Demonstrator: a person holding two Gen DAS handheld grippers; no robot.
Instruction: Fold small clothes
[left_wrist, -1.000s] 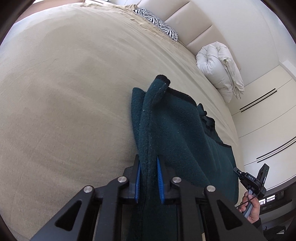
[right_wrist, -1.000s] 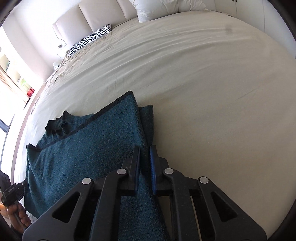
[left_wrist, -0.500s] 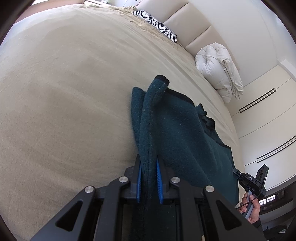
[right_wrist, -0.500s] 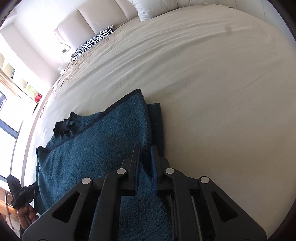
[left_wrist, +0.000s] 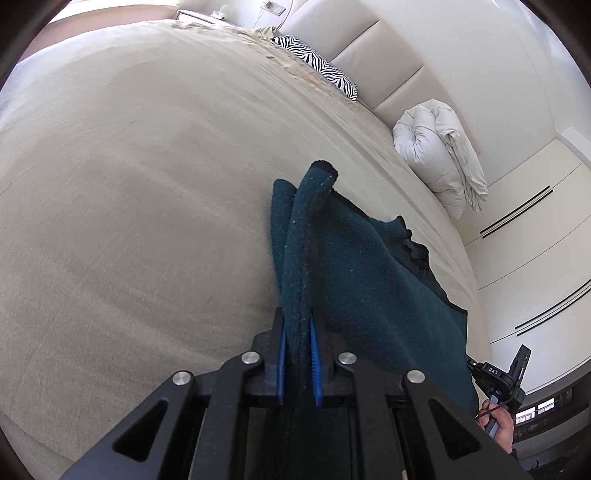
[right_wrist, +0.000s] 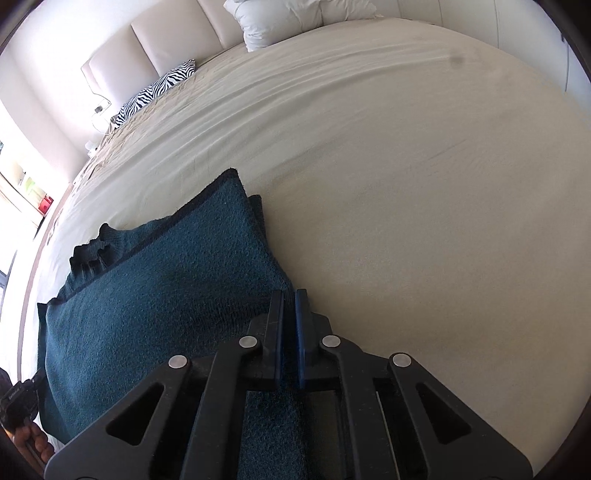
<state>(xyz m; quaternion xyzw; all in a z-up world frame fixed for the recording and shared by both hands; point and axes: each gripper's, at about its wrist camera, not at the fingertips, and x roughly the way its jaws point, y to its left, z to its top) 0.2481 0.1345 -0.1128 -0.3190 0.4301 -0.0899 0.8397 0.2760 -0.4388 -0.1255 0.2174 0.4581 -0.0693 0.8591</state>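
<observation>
A dark teal knitted garment (left_wrist: 369, 288) lies folded on the beige bed (left_wrist: 129, 184), with its ribbed collar toward the right in the left wrist view. My left gripper (left_wrist: 298, 314) pinches a raised ridge of its edge, and the jaws are closing on the fabric. In the right wrist view the same garment (right_wrist: 177, 280) spreads to the left. My right gripper (right_wrist: 290, 295) holds its near right edge, its jaws closing to a thin gap with fabric in it. Each view catches the other gripper in a hand: right (left_wrist: 498, 376), left (right_wrist: 18, 402).
A zebra-striped pillow (left_wrist: 317, 66) and a rolled white duvet (left_wrist: 439, 147) sit by the padded headboard. White wardrobe doors (left_wrist: 535, 240) stand beyond the bed's far side. Bare bedsheet (right_wrist: 424, 203) stretches right of the garment.
Both pairs of pads have drawn closer on the fabric. The right gripper has shifted a little and sunk slightly with the garment's edge. The left gripper has stayed put.
</observation>
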